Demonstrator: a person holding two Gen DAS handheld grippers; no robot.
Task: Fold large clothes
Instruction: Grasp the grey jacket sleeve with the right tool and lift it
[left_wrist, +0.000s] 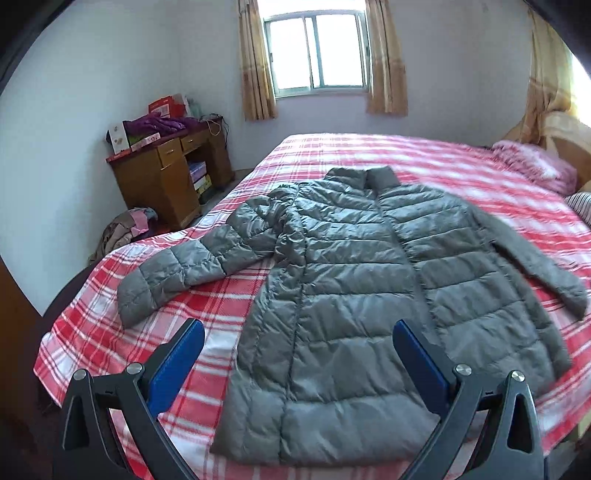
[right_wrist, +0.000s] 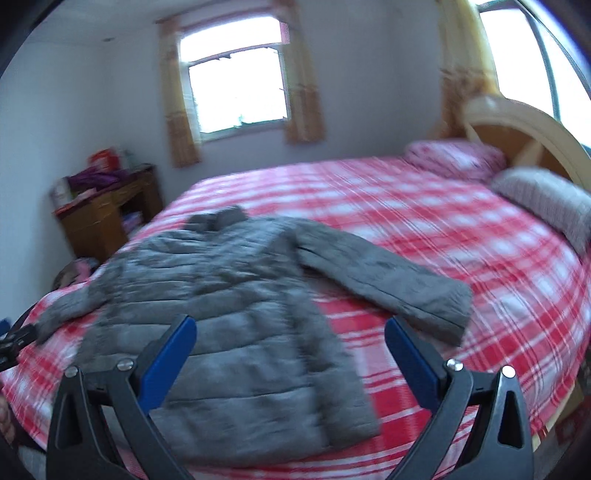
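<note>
A grey quilted puffer jacket (left_wrist: 354, 280) lies flat, front up, on the red and white plaid bed (left_wrist: 461, 173), collar away from me, both sleeves spread out. My left gripper (left_wrist: 297, 332) is open and empty, hovering above the jacket's lower left part. In the right wrist view the jacket (right_wrist: 221, 314) is blurred; its right sleeve (right_wrist: 388, 288) stretches toward the bed's middle. My right gripper (right_wrist: 290, 330) is open and empty above the jacket's lower right edge. The left gripper shows at the far left edge of the right wrist view (right_wrist: 14, 339).
A wooden desk (left_wrist: 170, 173) with boxes and purple cloth stands left of the bed, with a pile of clothes (left_wrist: 125, 229) on the floor beside it. Pillows (right_wrist: 546, 206) and a curved headboard (right_wrist: 524, 129) are at the right. Windows with curtains are behind.
</note>
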